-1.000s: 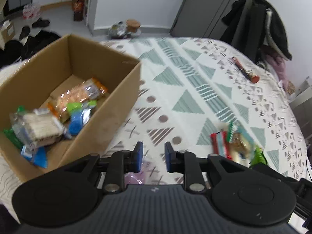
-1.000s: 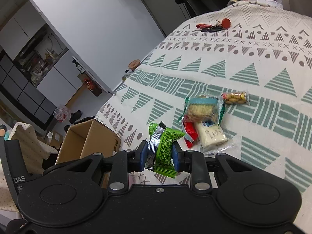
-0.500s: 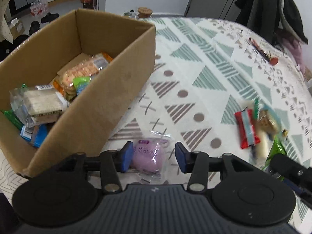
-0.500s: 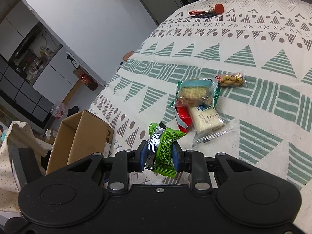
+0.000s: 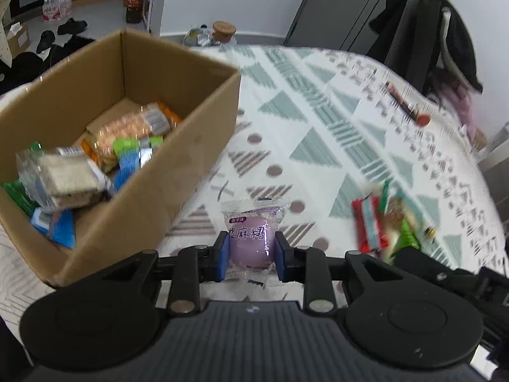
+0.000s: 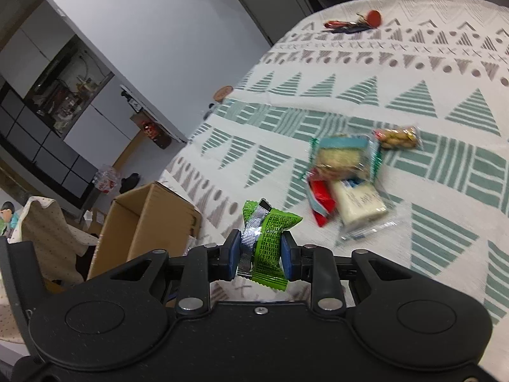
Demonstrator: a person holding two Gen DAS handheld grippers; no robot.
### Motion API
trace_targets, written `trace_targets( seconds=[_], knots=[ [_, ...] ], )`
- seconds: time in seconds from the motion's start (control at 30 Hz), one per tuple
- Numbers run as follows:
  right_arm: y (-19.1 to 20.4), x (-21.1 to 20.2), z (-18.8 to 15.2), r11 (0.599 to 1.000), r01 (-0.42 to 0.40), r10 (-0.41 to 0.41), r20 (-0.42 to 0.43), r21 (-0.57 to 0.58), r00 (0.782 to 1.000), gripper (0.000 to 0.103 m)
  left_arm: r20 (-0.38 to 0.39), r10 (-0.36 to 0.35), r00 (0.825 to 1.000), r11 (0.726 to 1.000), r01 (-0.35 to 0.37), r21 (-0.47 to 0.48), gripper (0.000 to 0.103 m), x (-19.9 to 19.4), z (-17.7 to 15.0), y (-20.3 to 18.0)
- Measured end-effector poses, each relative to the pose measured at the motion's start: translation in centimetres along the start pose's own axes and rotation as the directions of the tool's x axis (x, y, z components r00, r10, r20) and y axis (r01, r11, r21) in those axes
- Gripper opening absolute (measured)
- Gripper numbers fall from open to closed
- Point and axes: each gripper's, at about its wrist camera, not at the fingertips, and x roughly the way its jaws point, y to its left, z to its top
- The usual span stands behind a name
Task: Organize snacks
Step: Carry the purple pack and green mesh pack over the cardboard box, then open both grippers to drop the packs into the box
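Note:
A brown cardboard box (image 5: 178, 172) stands at the left of the patterned bed cover, holding several wrapped snacks. My left gripper (image 5: 251, 256) is shut on a clear packet with a purple mochi (image 5: 251, 242), just right of the box's near corner. My right gripper (image 6: 260, 252) is shut on a green snack packet (image 6: 268, 238), held above the cover. The box (image 6: 149, 219) lies down-left of it in the right wrist view. Loose snacks (image 6: 345, 178) lie on the cover beyond the right gripper: a cracker pack, a red bar, a white packet and a nut packet (image 6: 397, 137).
The triangle-patterned bed cover (image 5: 318, 133) stretches away. Keys with a red tag (image 6: 353, 24) lie at its far end. A red bar and other blurred snacks (image 5: 375, 222) lie right of the left gripper. Dark clothes (image 5: 445, 31) hang at the back right.
My left gripper opened over the purple mochi packet, then shut on it. My right gripper kept its hold on the green packet and drifted slightly toward the box.

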Motion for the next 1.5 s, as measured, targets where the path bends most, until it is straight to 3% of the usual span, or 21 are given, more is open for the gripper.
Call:
trace_targets(
  seconds=[0.47,0.77,1.23,1.37,1.5],
  knots=[
    [5.5,1.2,1.6,0.996,-0.083,0.083,0.004,-0.041,0.997,0.026,0.145,-0.078,0.986,0.994,0.089,-0.068,0.028,-5.1,3.6,2.2],
    [10.9,2.9,2.1,0.986,-0.137,0.136,-0.023,-0.095,0.99,0.026,0.213,-0.027,0.977,0.988,0.058,-0.142,0.028,-6.8,5.8,5.9],
    [16.4,6.5,2.2,0.978,-0.162,0.157,-0.045,-0.134,0.987,0.027,0.212,0.061,0.975,0.956,0.004,-0.295,0.028,-5.9,8.6,12.4],
    [16.6,7.2,2.4,0.983,-0.15,0.146,-0.04,-0.109,0.988,0.04,0.204,0.054,0.977,0.944,0.016,-0.33,0.033,-5.6,8.7,13.3],
    [16.2,6.6,2.6,0.984,-0.114,0.113,-0.02,-0.136,0.993,0.07,0.182,0.046,0.982,0.942,0.017,-0.334,0.053,-5.3,8.8,13.4]
  ],
)
